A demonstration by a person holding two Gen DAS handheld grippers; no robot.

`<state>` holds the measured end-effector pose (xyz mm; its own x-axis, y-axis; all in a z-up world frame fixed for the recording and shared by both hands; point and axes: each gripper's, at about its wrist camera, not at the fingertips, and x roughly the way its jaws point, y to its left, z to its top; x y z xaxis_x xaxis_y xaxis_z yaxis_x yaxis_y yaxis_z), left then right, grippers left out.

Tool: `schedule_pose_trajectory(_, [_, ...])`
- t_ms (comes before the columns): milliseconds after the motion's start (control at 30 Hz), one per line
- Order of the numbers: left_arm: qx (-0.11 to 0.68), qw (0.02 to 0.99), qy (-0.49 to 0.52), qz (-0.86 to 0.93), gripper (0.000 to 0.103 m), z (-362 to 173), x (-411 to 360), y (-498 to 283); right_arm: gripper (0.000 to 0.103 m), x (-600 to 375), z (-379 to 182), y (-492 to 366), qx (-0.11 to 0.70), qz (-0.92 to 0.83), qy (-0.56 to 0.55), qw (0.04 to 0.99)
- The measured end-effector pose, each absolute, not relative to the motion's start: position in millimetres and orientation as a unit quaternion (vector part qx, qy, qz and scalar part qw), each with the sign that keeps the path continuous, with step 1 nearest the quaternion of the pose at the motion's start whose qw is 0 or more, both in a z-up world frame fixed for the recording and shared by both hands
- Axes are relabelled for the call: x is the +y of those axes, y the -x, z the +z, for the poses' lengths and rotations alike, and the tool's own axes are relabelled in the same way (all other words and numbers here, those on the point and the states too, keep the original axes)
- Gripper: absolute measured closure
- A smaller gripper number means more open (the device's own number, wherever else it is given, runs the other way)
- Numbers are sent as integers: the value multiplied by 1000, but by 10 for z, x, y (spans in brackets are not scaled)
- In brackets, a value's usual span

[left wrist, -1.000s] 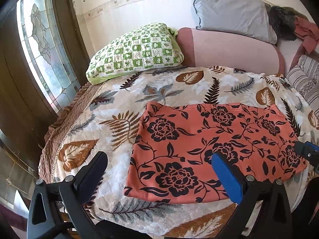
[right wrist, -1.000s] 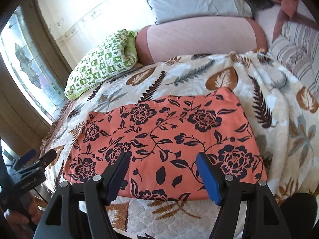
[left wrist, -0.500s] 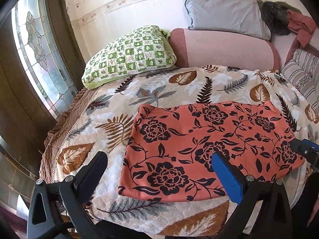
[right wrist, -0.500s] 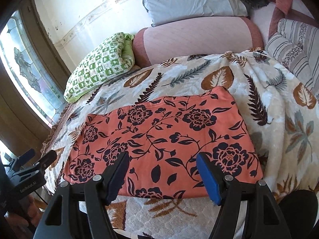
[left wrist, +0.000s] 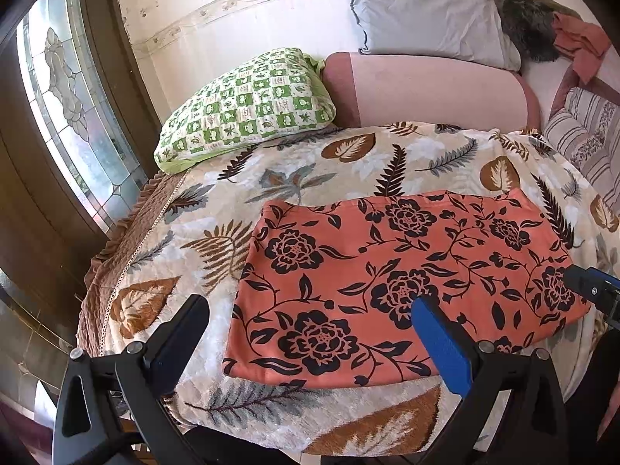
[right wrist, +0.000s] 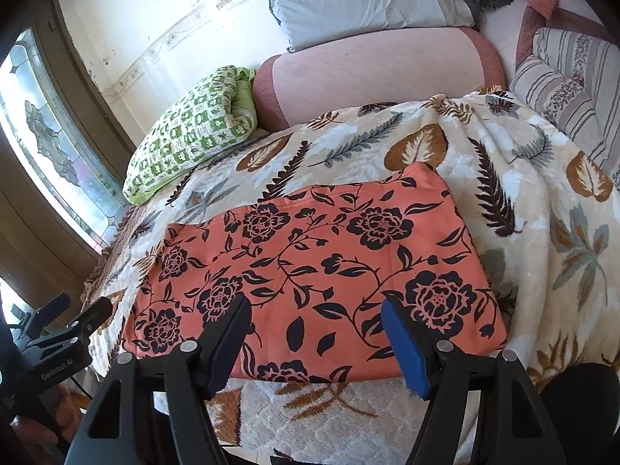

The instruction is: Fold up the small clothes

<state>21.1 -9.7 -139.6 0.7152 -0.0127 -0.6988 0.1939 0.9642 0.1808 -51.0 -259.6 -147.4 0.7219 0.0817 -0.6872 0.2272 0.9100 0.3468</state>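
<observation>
Left to right. Stained-glass window point(left wrist: 66, 116) at far left, dark wood frame. Green checkered pillow point(left wrist: 248, 104) lies on the bed's far left corner, touching the pink bolster point(left wrist: 430, 89) beside it. Grey pillow point(left wrist: 422, 15) leans on the wall above the bolster. Striped cushion point(left wrist: 581, 135) at far right.

Leaf-print blanket point(left wrist: 348, 162) covers the bed. The orange floral cloth point(left wrist: 387, 283) lies flat on it as a folded rectangle, near the front edge of the bed, no visible wrinkles, long side running left to right.

Left gripper point(left wrist: 310, 337) hovers over the front edge, jaws spread wide, empty; left finger over the blanket, blue-padded right finger over the cloth's lower part, contact not evident. Seen from the right wrist view it sits off the cloth's left end point(right wrist: 69, 317).

Right gripper point(right wrist: 316, 343) hovers above the cloth's near edge, jaws well apart, holding nothing; both fingers over the cloth, whether the tips touch it cannot be told. Its tip shows at the cloth's right end in the left view point(left wrist: 593, 290).
</observation>
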Motion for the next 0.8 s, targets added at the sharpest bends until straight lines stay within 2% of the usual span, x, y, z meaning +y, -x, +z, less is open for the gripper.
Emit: schedule_pose_trajectory(800, [382, 914, -125, -61, 0, -1454, -92, -238, 30, -2576, -1516, 492, 379, -35, -208, 901])
